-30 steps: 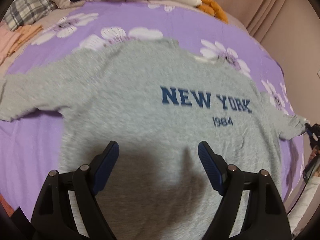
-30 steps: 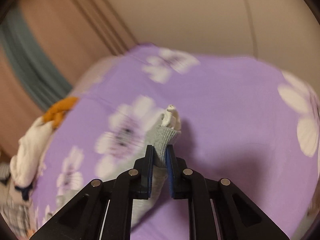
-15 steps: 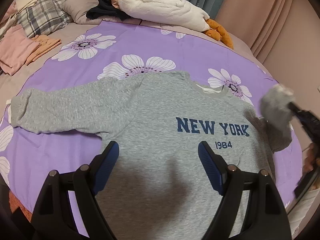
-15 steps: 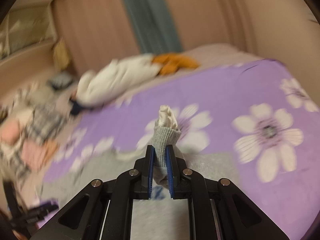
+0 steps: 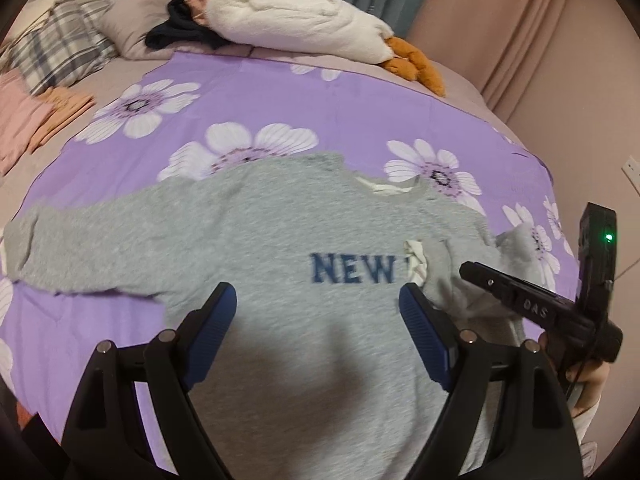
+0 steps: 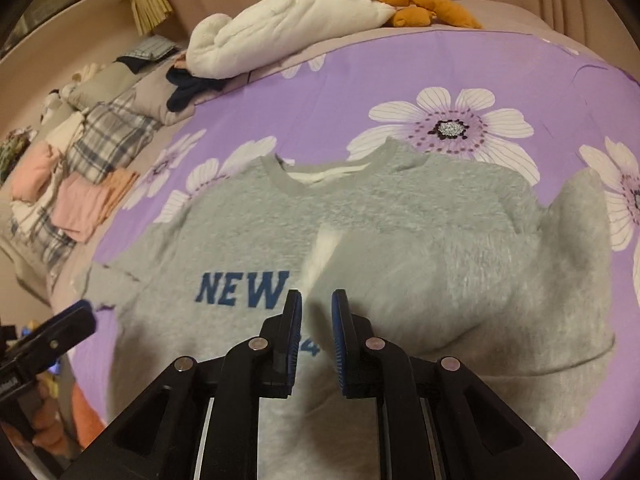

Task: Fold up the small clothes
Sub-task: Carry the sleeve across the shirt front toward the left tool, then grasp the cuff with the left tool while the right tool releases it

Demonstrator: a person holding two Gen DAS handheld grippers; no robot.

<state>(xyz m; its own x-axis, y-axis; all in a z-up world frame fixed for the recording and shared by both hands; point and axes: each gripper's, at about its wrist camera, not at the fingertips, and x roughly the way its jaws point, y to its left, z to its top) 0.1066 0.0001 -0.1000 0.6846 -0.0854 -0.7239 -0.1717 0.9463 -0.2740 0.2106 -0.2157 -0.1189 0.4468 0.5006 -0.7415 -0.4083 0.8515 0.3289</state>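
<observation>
Now the unfolded sleeve [image 5: 92, 248] stretches toward the bed's left edge, nearest our wide-open, empty left hand-held gripper [image 5: 318, 320]; the right hand-held gripper [image 6: 316, 320] is opening, empty.

I'm seeing the folded sleeve [image 6: 460, 264] covering the print [image 5: 354, 268] past "NEW". Sweatshirt [image 5: 280, 232] hem is getting cut off at frame bottom. Cuff [image 5: 416, 260] in centre-right is blurring.

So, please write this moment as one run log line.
sweatshirt: flat on bed | right sleeve: folded across chest | right tongs: opening, empty | left tongs: open, empty
</observation>
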